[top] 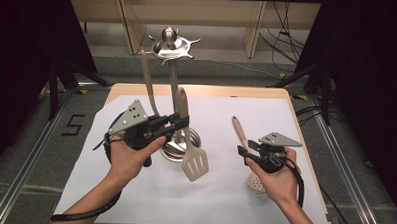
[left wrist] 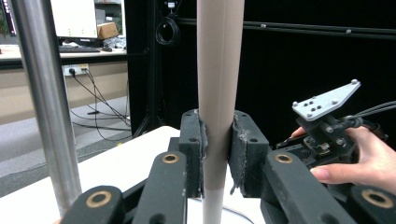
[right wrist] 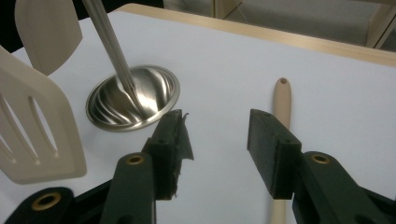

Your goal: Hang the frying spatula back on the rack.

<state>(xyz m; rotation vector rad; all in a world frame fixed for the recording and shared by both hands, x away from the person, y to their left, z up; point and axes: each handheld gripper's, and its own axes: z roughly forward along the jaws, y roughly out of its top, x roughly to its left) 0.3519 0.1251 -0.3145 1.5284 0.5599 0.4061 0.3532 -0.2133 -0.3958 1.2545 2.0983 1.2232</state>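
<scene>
The left gripper (top: 178, 122) pinches the handle of a slotted spatula (top: 194, 164), held upright just beside the metal stand (top: 173, 81). To the right of the stand, the right gripper (right wrist: 215, 140) hovers with jaws spread over a spoon (top: 242, 133) lying on the white sheet (top: 218, 203).

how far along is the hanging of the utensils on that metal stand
Done, it seems: one utensil already hangs from the stand. In hand: the left gripper is clamped on the slotted spatula handle, holding it upright beside the stand's pole, not yet hooked. Left: the skimmer spoon lies flat on the table; the right gripper is open over its handle, not gripping it.
</scene>
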